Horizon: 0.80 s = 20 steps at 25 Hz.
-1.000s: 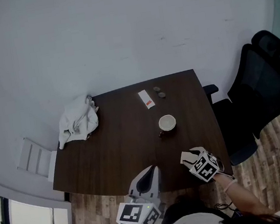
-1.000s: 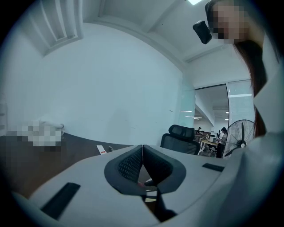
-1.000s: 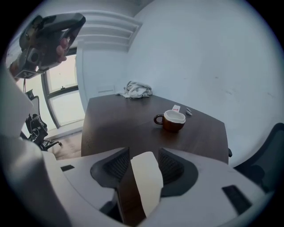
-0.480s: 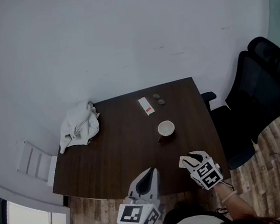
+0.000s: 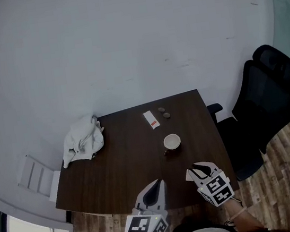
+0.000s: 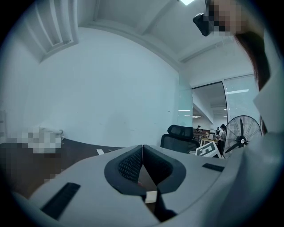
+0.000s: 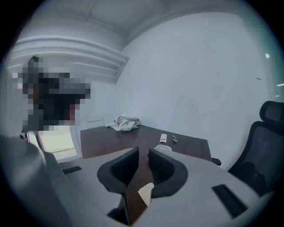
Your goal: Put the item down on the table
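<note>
Jaws of right gripper [image 5: 195,170] just closing, narrow gap, nothing between — cup [image 5: 171,141] on table [image 5: 118,154] beyond (left gripper [image 5: 155,185] clenched)

table [image 5: 125,164] dark brown | cloth [image 5: 83,139] white | cup [image 5: 172,142] white | chair [image 5: 266,103] black | floor [image 5: 281,174] brown wood-grain

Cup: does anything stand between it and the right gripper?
Nothing visible does. The cup stands on the table, with only bare tabletop between it and the right gripper at the near edge. That gripper's jaws have just been closing, a narrow gap shows, and nothing is between them.
</note>
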Each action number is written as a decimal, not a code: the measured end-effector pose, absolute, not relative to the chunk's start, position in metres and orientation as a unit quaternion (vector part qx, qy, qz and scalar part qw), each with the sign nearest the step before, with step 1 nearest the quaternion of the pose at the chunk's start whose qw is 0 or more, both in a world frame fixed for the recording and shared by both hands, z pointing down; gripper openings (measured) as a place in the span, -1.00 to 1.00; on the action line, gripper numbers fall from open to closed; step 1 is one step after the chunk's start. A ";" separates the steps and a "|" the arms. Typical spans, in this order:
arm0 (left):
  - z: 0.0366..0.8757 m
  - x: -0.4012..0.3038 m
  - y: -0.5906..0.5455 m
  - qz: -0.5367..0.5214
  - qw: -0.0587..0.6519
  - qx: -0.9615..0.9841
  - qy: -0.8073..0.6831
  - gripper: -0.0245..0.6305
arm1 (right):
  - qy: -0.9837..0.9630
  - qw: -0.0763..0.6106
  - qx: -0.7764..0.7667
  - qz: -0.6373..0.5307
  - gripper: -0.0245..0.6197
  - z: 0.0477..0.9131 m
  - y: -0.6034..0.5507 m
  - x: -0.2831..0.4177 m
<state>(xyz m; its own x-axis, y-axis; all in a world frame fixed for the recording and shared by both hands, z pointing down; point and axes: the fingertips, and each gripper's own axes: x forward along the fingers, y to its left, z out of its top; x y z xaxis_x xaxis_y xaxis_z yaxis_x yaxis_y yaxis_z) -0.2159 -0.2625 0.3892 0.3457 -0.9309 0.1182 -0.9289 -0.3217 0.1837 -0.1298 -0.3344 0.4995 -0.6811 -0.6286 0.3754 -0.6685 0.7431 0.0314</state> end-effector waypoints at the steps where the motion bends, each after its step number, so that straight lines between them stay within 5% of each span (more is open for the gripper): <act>1: 0.389 -0.215 -0.263 -0.004 0.109 0.814 -0.571 -0.87 | -0.915 0.179 0.358 0.053 -0.69 0.495 -0.334 -0.129; 20: 0.377 -0.184 -0.268 -0.007 0.097 0.839 -0.535 -0.87 | -0.896 0.119 0.425 0.040 -0.89 0.443 -0.322 -0.085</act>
<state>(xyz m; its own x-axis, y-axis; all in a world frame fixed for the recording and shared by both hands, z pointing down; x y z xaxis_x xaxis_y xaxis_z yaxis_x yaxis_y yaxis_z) -0.1843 -0.2680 0.3771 0.4272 -0.8994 0.0925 -0.8968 -0.4084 0.1701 -0.0854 -0.3219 0.4430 -0.6097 -0.7528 0.2481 -0.7720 0.6350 0.0293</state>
